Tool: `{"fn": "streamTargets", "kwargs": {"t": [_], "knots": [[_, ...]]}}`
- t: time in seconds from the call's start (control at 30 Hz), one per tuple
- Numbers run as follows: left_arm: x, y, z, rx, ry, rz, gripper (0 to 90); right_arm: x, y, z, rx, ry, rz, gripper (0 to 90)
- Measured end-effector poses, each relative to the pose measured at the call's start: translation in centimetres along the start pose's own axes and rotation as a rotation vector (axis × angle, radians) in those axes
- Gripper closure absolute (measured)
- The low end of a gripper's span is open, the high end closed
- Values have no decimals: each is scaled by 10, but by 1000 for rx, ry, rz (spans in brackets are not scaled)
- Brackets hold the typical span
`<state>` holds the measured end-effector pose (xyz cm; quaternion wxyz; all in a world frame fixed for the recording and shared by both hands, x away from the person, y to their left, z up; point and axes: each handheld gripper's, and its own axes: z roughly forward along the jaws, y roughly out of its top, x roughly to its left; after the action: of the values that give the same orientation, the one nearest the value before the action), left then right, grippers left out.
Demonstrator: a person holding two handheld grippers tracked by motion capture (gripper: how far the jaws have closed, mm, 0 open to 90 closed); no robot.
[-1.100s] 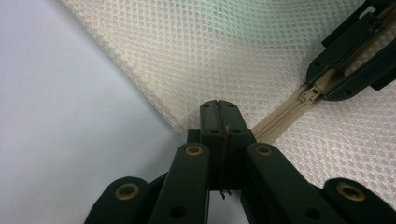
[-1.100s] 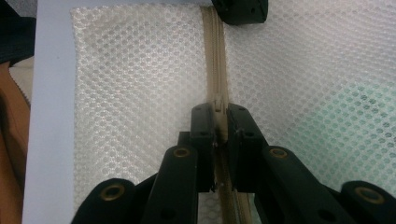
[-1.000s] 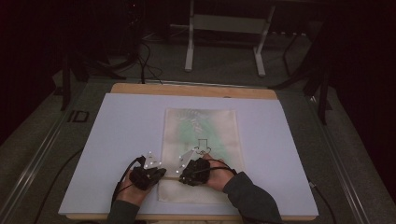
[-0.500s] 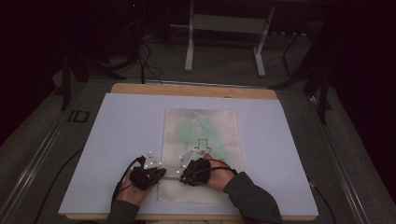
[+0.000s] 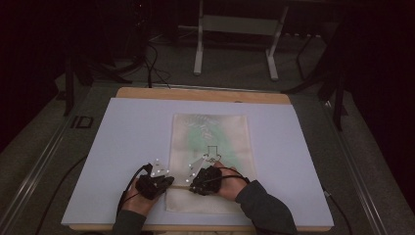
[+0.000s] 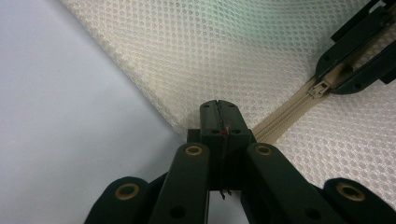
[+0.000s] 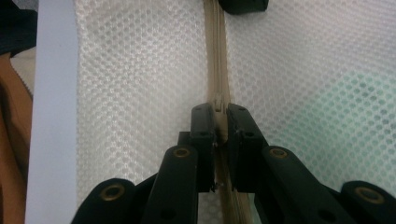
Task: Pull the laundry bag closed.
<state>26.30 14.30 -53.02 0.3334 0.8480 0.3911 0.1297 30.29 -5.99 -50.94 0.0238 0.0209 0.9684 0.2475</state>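
A cream mesh bag (image 5: 210, 132) with something green inside lies flat on a white board (image 5: 127, 137). A tan zipper (image 6: 285, 119) runs across the bag near its near end. My left gripper (image 5: 171, 180) is shut on the bag's left edge, at the end of the zipper (image 6: 218, 105). My right gripper (image 5: 192, 185) faces it from the right and is shut on the zipper pull (image 7: 218, 100). In the left gripper view the right gripper (image 6: 327, 81) shows at the upper right, pinching the pull (image 6: 321, 87). The two grippers are a short way apart along the zipper (image 7: 215, 46).
The white board lies on a wooden table (image 5: 195, 94), with bare board on both sides of the bag. A metal stand (image 5: 235, 29) and cables are on the dark floor beyond the table. The person's forearms enter from the bottom edge.
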Motion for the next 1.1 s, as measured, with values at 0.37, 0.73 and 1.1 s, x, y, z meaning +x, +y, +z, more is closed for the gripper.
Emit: {"fn": "streamTargets", "kwargs": {"t": [0.37, 0.73, 1.1], "knots": [[0, 0, 0, 1, 0, 0, 893, 0, -5, -3, 2, 0, -1, 825], [0, 0, 0, 1, 2, 1, 894, 0, -9, -6, 5, 1, 3, 825], [-1, 0, 0, 2, 4, 2, 894, 0, -11, -8, 15, 0, 2, 825]]}}
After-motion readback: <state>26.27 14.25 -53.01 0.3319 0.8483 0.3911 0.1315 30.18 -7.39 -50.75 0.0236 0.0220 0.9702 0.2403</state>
